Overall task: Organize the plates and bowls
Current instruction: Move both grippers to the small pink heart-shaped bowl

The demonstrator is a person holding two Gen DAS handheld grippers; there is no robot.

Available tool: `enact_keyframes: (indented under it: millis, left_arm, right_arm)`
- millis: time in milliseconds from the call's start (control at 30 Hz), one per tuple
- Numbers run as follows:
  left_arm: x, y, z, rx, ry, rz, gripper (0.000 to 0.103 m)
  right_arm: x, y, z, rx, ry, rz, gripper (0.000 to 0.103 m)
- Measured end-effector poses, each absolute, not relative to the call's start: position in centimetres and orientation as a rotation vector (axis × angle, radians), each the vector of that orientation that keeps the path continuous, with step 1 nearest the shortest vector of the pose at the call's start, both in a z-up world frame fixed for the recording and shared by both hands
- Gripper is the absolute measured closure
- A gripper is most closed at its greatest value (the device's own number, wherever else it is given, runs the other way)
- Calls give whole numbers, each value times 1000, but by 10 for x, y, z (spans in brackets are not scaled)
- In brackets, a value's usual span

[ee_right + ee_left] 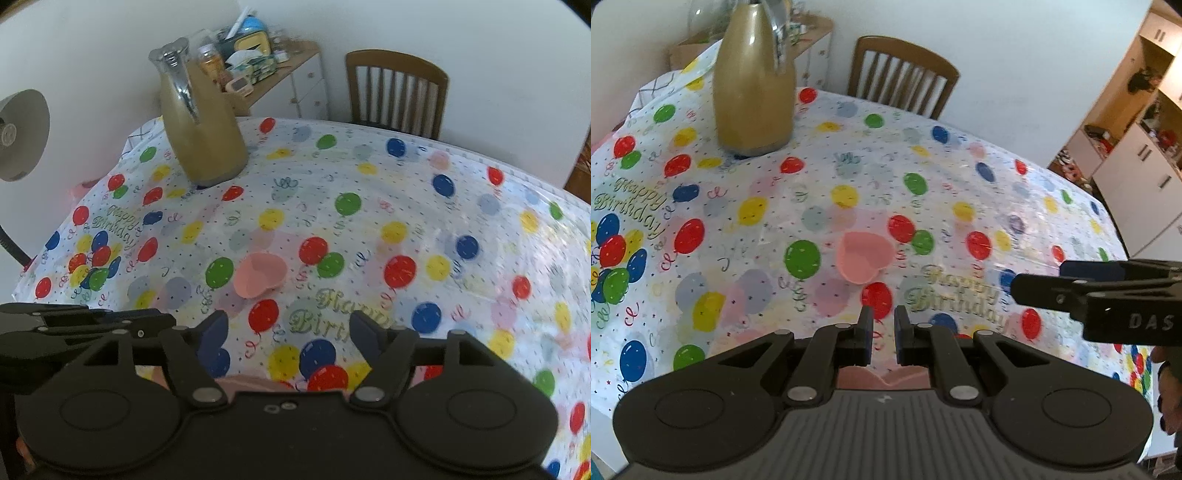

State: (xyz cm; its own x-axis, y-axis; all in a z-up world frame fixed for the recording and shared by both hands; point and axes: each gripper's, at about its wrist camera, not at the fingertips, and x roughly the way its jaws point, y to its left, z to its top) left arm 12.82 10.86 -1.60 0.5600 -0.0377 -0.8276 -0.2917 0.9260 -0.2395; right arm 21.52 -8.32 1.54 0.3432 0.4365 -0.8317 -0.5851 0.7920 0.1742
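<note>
Pink heart bowl [863,258] sits on the balloon-print bench [812,177]; left tongs [883,325] nearly shut and empty, right tongs [288,332] wide and empty.

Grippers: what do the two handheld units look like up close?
Both are matte black plastic. The left gripper and the right gripper have dark blue finger pads, round housings, silver pivot pins and linkage arms. White letters "DAS" mark the right one's side.

We are looking at a home dining room.
We are seeing a birthday tablecloth [849,177], a wooden chair [905,74], a gold jug [753,85], a cluttered sideboard [280,74] and cupboards [1137,162].
</note>
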Motion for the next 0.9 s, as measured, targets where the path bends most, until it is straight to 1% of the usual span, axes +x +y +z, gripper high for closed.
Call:
enact_keyframes:
  millis: [67, 200, 300, 333, 400, 433, 467, 500, 533, 900]
  left_arm:
    - [133, 114, -20, -382, 974, 170, 92]
    - [144, 124, -28, -397, 984, 197, 92]
    - [154, 130, -35, -404, 992, 223, 92]
    - [156, 131, -37, -409, 992, 230, 89]
    - [162, 135, -42, -423, 992, 244, 76]
    - [164, 137, -44, -427, 989, 251, 62]
    - [167, 139, -46, -429, 984, 263, 42]
    - [169, 140, -48, -427, 977, 282, 34]
    - [171, 142, -49, -428, 969, 298, 29]
    - [206, 152, -97, -490, 1054, 358, 29]
  right_arm:
    - [224, -76, 13, -178, 1024, 682, 25]
    - [244, -62, 7, -193, 1037, 705, 23]
    - [259, -53, 1, -204, 1049, 718, 18]
    - [264, -49, -2, -206, 1053, 724, 17]
    - [274, -43, -8, -214, 1063, 730, 15]
    - [279, -40, -11, -218, 1069, 733, 15]
    - [284, -37, -15, -222, 1075, 738, 15]
    - [289, -35, -19, -227, 1081, 741, 15]
    - [293, -32, -24, -230, 1089, 744, 15]
    - [335, -2, -78, -234, 1208, 742, 17]
